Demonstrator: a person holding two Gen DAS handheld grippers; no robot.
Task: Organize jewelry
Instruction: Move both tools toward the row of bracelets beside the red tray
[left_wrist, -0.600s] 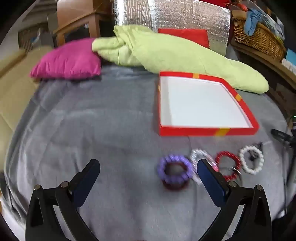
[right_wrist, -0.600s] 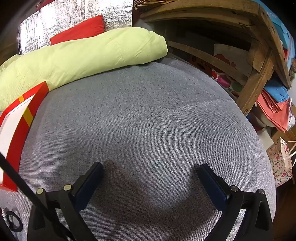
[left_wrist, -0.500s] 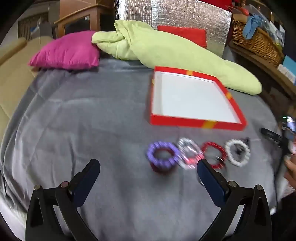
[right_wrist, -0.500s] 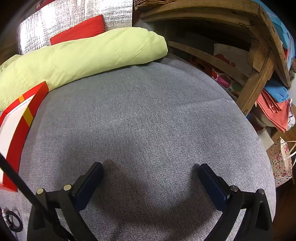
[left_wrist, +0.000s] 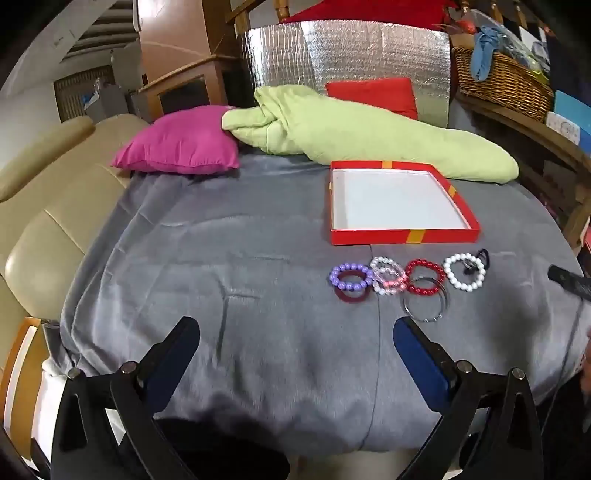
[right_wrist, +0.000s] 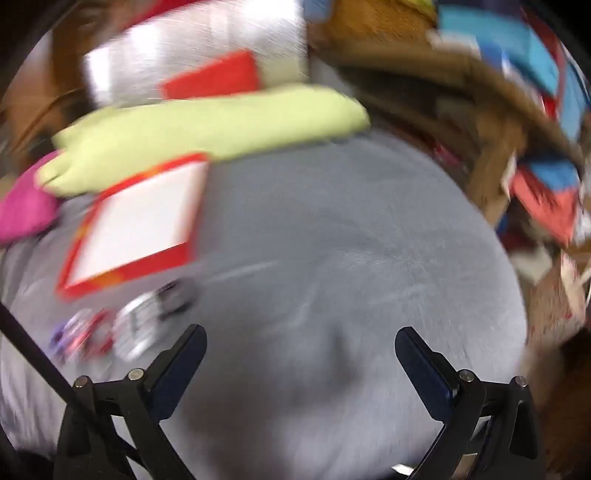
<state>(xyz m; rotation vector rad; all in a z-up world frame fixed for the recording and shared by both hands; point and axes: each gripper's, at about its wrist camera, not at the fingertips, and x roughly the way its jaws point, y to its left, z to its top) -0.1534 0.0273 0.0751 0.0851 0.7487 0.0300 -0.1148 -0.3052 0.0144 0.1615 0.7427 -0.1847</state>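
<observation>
Left wrist view: my left gripper gapes empty short of the bracelets; right gripper equally wide, empty, over grey cloth.

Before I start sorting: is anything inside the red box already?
The red box shows only a bare white floor; all bracelets lie on the grey cloth before it. Its near wall hides a thin strip inside.

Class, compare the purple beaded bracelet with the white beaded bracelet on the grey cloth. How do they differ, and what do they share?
The purple beaded bracelet lies at the left end of the row; the white beaded bracelet lies near the right end. The purple one overlaps a dark red ring; the white one lies beside a small dark loop. Both are bead rings lying flat on the grey cloth, outside the red box.
</observation>
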